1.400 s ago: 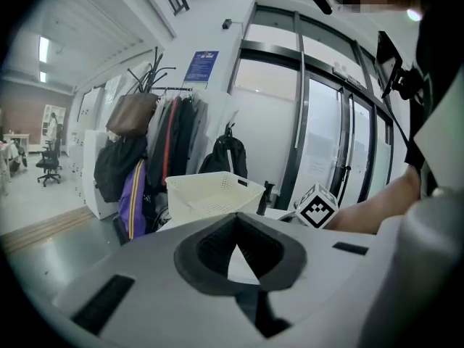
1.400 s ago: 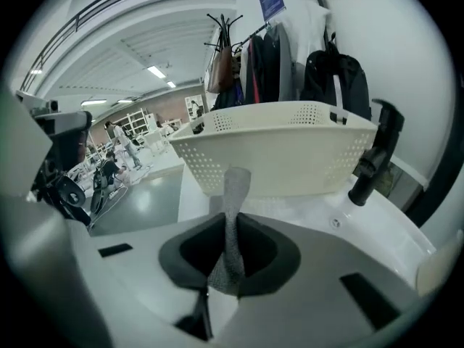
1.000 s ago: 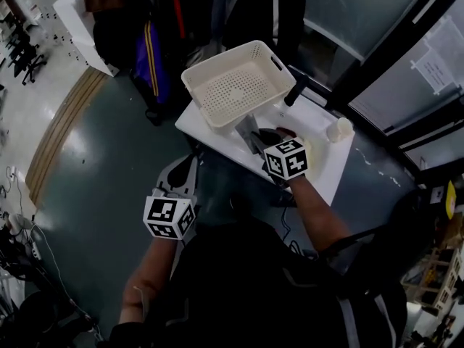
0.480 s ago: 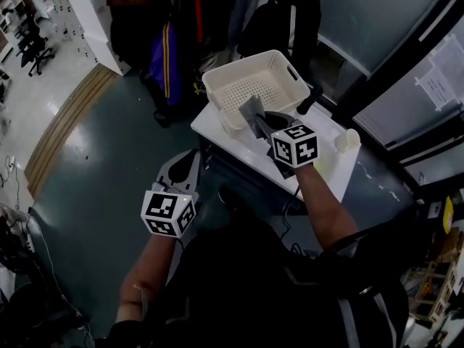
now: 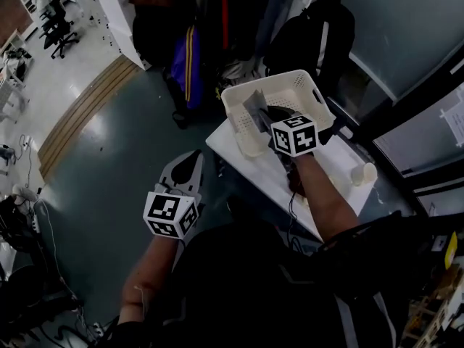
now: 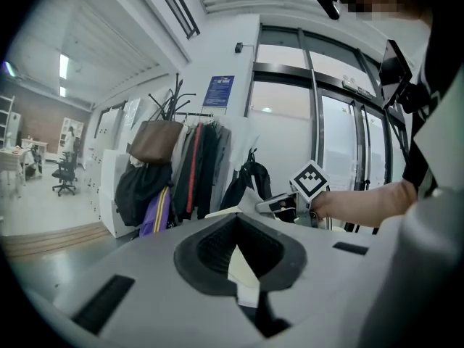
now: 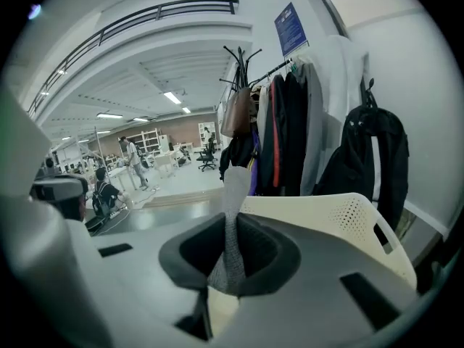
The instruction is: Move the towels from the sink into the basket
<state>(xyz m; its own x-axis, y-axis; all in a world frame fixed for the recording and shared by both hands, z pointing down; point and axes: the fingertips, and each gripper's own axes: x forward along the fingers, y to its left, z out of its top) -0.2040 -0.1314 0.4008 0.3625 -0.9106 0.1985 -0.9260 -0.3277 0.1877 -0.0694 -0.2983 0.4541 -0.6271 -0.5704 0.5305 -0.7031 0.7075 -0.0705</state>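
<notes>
A grey towel (image 5: 255,107) hangs pinched in my right gripper (image 5: 265,116), which is shut on it over the near part of the cream perforated basket (image 5: 243,133). In the right gripper view the towel (image 7: 232,216) stands up from between the jaws, with the basket rim (image 7: 341,216) just ahead. The left gripper (image 5: 185,171) hangs low beside the white counter (image 5: 322,187), away from the basket; its jaws (image 6: 243,267) are together with nothing between them. From the left gripper view the right gripper (image 6: 279,205) and towel (image 6: 250,196) show ahead. My right arm hides the sink.
A small white cup (image 5: 362,173) stands on the counter's right end. Behind the basket hang coats (image 5: 217,13) and a black backpack (image 5: 312,27) on a rack. Glass doors (image 5: 413,64) run along the right. Dark floor (image 5: 101,165) lies to the left.
My right gripper has lifted the grey towel up from the sink area and carried it forward over the basket. The left gripper has stayed low at my side.
</notes>
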